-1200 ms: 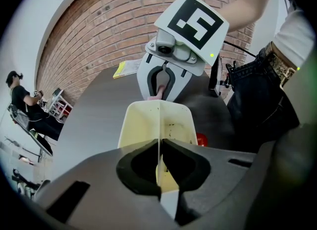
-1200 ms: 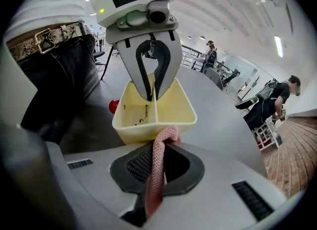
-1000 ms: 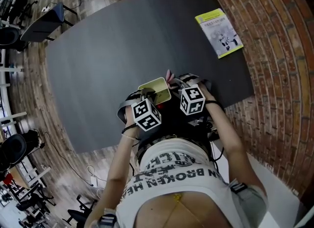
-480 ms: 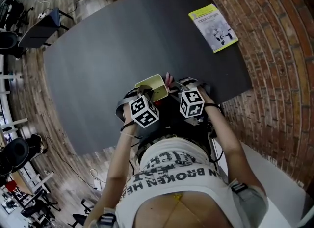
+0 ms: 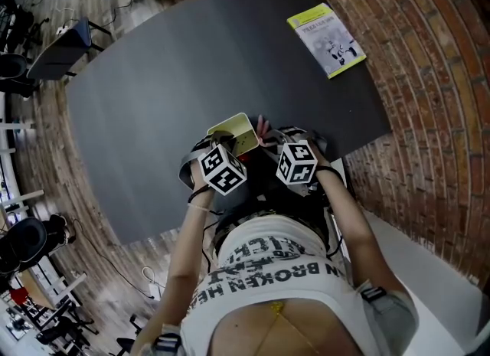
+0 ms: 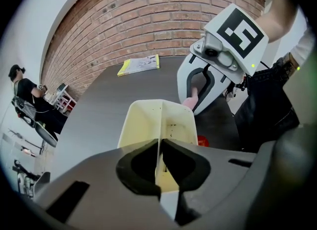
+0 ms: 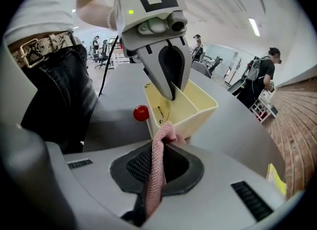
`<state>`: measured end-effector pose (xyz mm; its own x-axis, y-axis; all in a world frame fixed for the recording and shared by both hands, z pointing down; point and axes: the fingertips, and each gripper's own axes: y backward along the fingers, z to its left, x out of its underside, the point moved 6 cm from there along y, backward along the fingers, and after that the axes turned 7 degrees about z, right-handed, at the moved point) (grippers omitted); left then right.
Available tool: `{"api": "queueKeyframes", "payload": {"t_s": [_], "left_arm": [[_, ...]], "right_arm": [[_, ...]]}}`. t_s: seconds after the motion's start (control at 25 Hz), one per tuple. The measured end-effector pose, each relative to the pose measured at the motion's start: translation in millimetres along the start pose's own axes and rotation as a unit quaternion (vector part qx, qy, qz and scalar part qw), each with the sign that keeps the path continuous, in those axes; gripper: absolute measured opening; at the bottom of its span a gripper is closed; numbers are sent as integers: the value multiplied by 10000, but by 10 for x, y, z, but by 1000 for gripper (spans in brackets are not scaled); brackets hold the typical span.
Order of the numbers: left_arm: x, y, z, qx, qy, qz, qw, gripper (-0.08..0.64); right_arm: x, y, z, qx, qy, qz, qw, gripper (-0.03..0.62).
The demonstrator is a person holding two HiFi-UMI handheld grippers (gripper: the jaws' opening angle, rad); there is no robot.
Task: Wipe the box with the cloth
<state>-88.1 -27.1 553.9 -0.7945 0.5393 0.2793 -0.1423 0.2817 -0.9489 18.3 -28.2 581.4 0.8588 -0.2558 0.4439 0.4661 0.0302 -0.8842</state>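
Observation:
A pale yellow box (image 5: 232, 129) with an inner divider stands near the front edge of the dark table (image 5: 191, 63). My left gripper (image 6: 159, 145) is shut on the box's divider wall (image 6: 159, 125); from the right gripper view that left gripper (image 7: 173, 94) reaches down into the box (image 7: 193, 106). My right gripper (image 7: 161, 147) is shut on a pink knitted cloth (image 7: 154, 179), whose free end touches the box's near rim. In the head view the cloth (image 5: 262, 126) shows as a pink tip right of the box. The left gripper view shows the right gripper (image 6: 194, 100) beside the box.
A small red ball (image 7: 141, 113) lies on the table by the box. A yellow-edged booklet (image 5: 325, 29) lies at the table's far right corner. A brick floor surrounds the table; office chairs (image 5: 19, 63) stand at left. People (image 7: 265, 73) stand in the background.
My right gripper has shifted slightly along the box's side with the cloth and rolled a little. The left gripper and the box have stayed put. The head view has drifted.

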Motion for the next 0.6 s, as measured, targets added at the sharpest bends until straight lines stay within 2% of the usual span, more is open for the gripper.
{"api": "queueKeyframes", "payload": {"t_s": [0.16, 0.28, 0.4, 0.6], "left_arm": [[-1, 4, -12, -22, 329, 65, 9994, 28], [6, 0, -22, -39, 660, 128, 9977, 28], [-2, -1, -34, -147, 949, 180, 9952, 28], [-32, -13, -72, -346, 1209, 229, 9918, 28]], "right_arm": [[0, -6, 6, 76, -343, 20, 9994, 17], [-22, -3, 34, 56, -403, 71, 9991, 17], [-76, -22, 101, -17, -338, 55, 9994, 17], [-164, -82, 205, -3, 63, 125, 9999, 17]]}}
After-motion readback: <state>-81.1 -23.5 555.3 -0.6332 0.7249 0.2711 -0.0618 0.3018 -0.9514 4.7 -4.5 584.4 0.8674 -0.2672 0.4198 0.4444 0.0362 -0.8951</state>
